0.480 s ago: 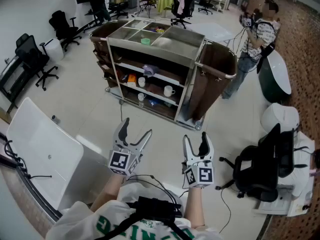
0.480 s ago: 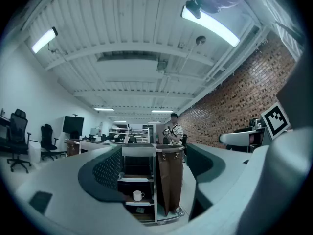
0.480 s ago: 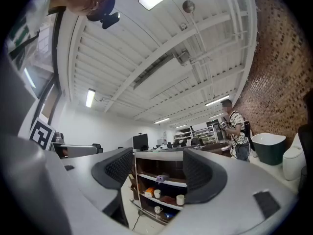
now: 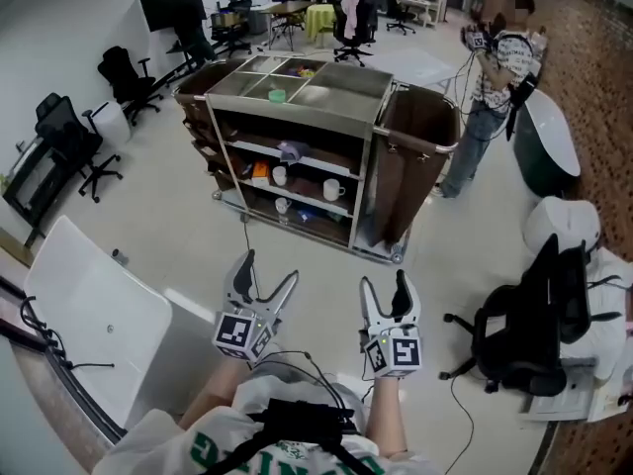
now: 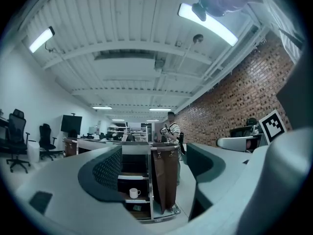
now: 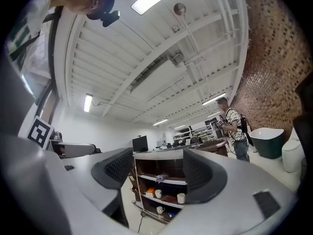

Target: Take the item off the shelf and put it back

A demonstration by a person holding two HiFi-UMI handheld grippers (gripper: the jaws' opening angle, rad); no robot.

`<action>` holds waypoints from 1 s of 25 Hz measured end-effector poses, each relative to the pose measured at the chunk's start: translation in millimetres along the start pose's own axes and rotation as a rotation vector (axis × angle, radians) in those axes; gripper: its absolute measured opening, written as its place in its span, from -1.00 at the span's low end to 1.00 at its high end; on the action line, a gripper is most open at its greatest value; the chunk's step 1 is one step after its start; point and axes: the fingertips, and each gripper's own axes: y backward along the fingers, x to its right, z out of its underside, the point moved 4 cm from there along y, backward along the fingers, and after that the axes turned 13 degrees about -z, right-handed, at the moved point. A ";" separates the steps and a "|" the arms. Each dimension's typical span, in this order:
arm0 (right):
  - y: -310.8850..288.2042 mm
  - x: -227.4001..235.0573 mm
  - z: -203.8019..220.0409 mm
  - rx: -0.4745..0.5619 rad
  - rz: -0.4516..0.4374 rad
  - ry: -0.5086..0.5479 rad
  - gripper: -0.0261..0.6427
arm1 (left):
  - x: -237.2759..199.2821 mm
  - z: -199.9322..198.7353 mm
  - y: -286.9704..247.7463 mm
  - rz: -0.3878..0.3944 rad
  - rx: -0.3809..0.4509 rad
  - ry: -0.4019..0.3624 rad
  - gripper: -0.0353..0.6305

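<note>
Both grippers are level above the floor, well short of the cart. Left gripper: jaws wide apart, nothing between. Right gripper: jaws narrower but parted, empty. White mugs sit on the cart's shelves, untouched.

1. The head view is looking steeply down, facing the far service cart, well away.
2. The left gripper view is looking level, low, toward the cart's right end.
3. The right gripper view is tilting slightly upward at its open shelves.
4. All three are sharing the cart and the standing person.
</note>
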 end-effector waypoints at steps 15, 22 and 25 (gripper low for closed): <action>-87.4 16.2 31.7 -0.003 0.144 0.070 0.08 | -64.9 37.3 -123.5 0.158 -0.004 0.031 0.32; -230.4 0.6 50.6 -0.009 0.237 0.097 0.08 | -169.3 34.9 -237.0 0.256 0.045 0.033 0.32; -290.9 -15.7 45.4 0.016 0.246 0.152 0.08 | -218.3 28.9 -277.1 0.272 0.055 0.036 0.32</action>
